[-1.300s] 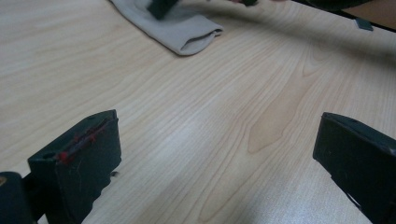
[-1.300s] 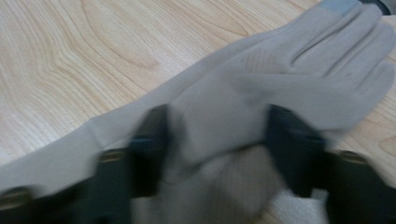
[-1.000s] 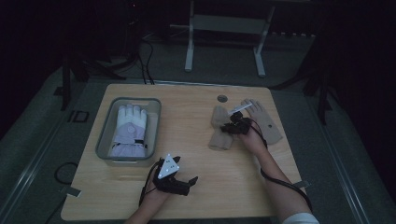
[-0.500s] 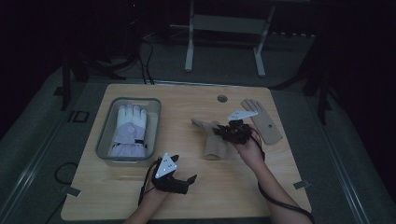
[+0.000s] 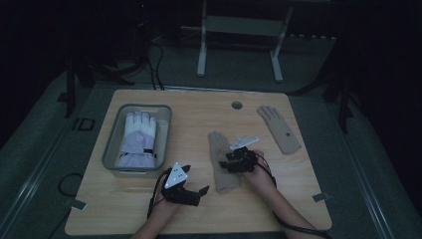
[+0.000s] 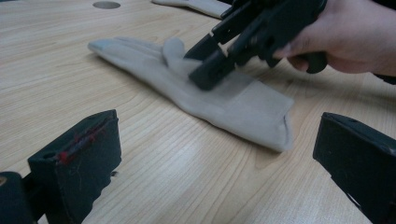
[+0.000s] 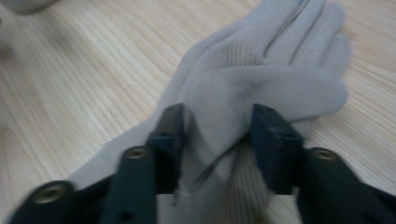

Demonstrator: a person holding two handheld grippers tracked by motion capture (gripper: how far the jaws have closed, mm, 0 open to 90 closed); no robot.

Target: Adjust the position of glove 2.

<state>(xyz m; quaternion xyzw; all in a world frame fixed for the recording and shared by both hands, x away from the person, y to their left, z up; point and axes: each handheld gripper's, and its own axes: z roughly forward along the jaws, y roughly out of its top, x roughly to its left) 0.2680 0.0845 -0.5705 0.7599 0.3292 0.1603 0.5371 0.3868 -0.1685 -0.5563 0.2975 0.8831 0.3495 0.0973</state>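
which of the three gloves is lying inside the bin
The white and lavender padded glove, lying in the grey bin at the table's left. Both tan gloves lie on bare wood: one at the right gripper, the other at the far right.

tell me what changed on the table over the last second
The right tongs dragged one beige glove leftward from beside the other beige glove to mid-table. Their jaws have just been opening, with the glove's thumb between them, so the grip is loosening. The left tongs stayed put, open, and the white glove stayed in the grey bin.
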